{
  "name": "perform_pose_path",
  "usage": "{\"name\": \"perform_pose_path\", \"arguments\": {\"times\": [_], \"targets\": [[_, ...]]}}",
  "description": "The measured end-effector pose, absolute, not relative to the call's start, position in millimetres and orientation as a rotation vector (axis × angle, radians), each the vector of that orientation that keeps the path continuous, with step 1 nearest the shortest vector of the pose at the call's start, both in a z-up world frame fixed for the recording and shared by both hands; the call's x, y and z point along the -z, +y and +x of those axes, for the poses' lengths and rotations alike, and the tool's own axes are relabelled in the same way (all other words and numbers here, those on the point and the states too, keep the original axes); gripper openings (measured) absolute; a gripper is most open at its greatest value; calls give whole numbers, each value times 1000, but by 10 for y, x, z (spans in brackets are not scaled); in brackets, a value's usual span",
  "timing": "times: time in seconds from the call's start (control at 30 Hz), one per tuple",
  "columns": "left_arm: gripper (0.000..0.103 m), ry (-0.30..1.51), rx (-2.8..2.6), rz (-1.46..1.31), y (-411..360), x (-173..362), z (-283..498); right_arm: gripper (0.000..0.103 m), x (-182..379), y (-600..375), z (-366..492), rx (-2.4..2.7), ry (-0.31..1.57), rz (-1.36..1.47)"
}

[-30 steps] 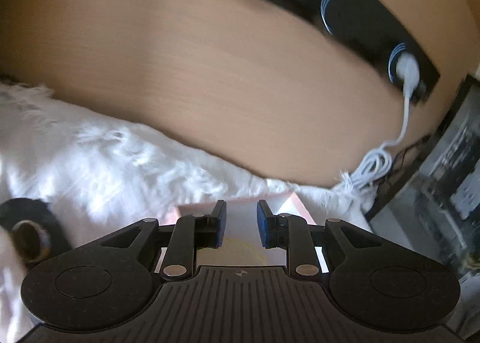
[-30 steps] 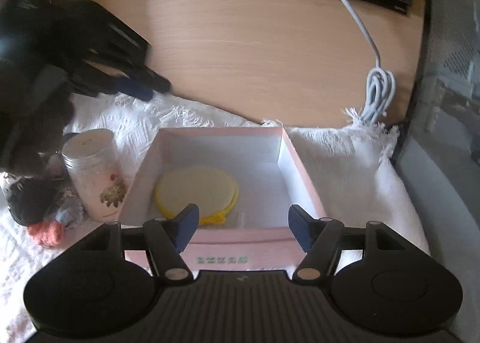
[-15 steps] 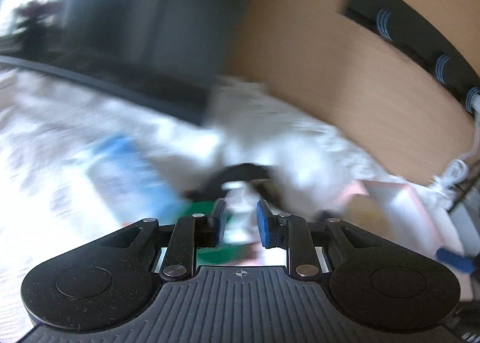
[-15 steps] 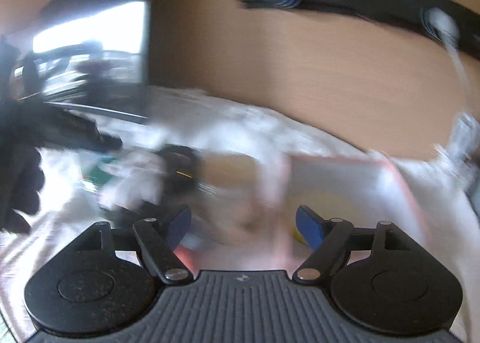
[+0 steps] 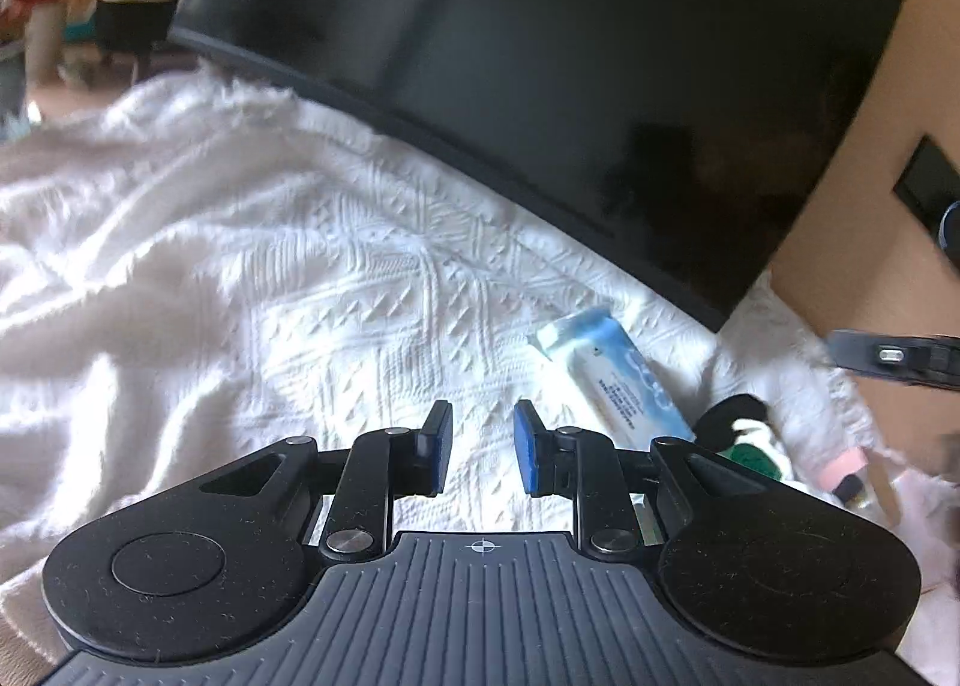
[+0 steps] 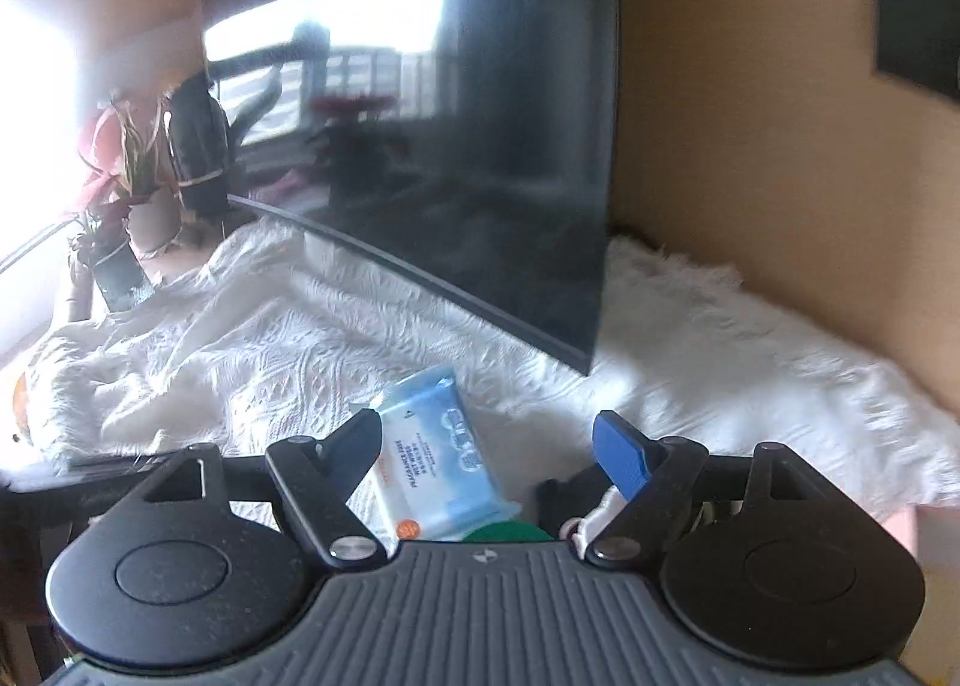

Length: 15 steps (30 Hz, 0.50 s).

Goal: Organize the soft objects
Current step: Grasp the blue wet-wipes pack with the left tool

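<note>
A blue and white pack of wet wipes (image 5: 618, 377) lies on the white textured cloth (image 5: 300, 278); it also shows in the right wrist view (image 6: 438, 458). A black, white and green soft toy (image 5: 747, 437) lies just right of the pack. My left gripper (image 5: 477, 449) hovers over bare cloth left of the pack, its jaws a narrow gap apart with nothing between them. My right gripper (image 6: 489, 443) is open wide above the near end of the pack and the toy (image 6: 570, 518), holding nothing. Its fingers (image 5: 888, 356) show in the left wrist view at the right edge.
A large dark monitor (image 5: 540, 74) stands at the back of the cloth, also in the right wrist view (image 6: 456, 146). Potted plants (image 6: 132, 170) stand at the far left. A wooden wall (image 6: 780, 146) with a black socket strip (image 5: 930, 194) rises on the right.
Both grippers have swung left, away from the pink box with the yellow round item, to the monitor side of the cloth. The wipes pack and toy have come into view.
</note>
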<state>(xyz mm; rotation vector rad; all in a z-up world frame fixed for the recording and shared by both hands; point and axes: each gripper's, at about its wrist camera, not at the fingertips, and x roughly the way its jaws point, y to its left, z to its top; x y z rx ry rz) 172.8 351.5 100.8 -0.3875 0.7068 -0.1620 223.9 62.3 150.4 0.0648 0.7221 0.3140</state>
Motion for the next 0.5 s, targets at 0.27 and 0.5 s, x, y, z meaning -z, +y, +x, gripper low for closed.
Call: {"name": "perform_pose_path", "arguments": {"times": [0.27, 0.5], "targets": [[24, 778, 316, -572, 3312, -637, 2169, 21, -905, 797, 2969, -266, 964, 127], [24, 838, 265, -505, 3170, -509, 2350, 21, -497, 931, 3283, -142, 1065, 114]]}}
